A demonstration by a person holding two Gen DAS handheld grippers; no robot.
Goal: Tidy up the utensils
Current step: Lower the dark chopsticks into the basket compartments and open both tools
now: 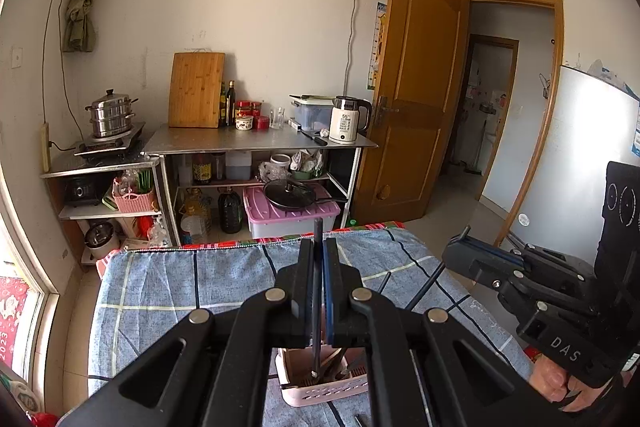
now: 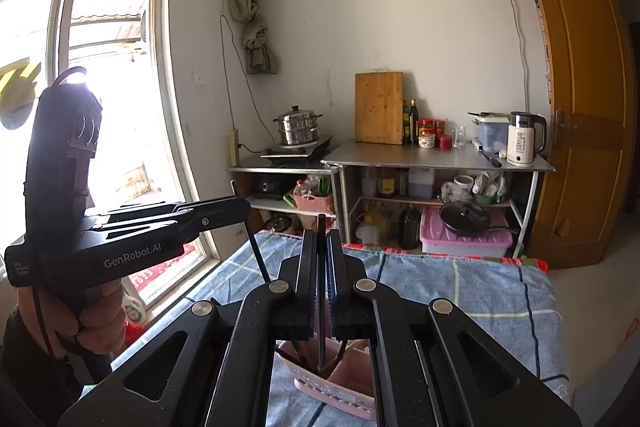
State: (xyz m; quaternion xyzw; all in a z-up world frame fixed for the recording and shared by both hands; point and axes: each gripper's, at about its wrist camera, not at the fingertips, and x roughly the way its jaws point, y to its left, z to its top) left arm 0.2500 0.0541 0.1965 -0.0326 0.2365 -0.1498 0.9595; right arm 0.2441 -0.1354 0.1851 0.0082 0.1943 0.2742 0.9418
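A pink slotted utensil holder (image 1: pixel 324 385) stands on the blue checked cloth, below both grippers; it also shows in the right wrist view (image 2: pixel 340 393). My left gripper (image 1: pixel 319 247) is shut on a black chopstick (image 1: pixel 317 307) held upright, its lower tip inside the holder. My right gripper (image 2: pixel 321 239) is shut on another black chopstick (image 2: pixel 321 339), also upright with its tip in the holder. The right gripper appears in the left wrist view (image 1: pixel 460 247), the left gripper in the right wrist view (image 2: pixel 240 207). Other dark utensils stand in the holder.
The table's blue checked cloth (image 1: pixel 180 287) ends at a red fringe edge. Beyond stand a steel counter (image 1: pixel 260 143) with cutting board, bottles and kettle (image 1: pixel 348 119), a steamer pot (image 1: pixel 112 117), a wooden door (image 1: pixel 412 99) and a window (image 2: pixel 100 87).
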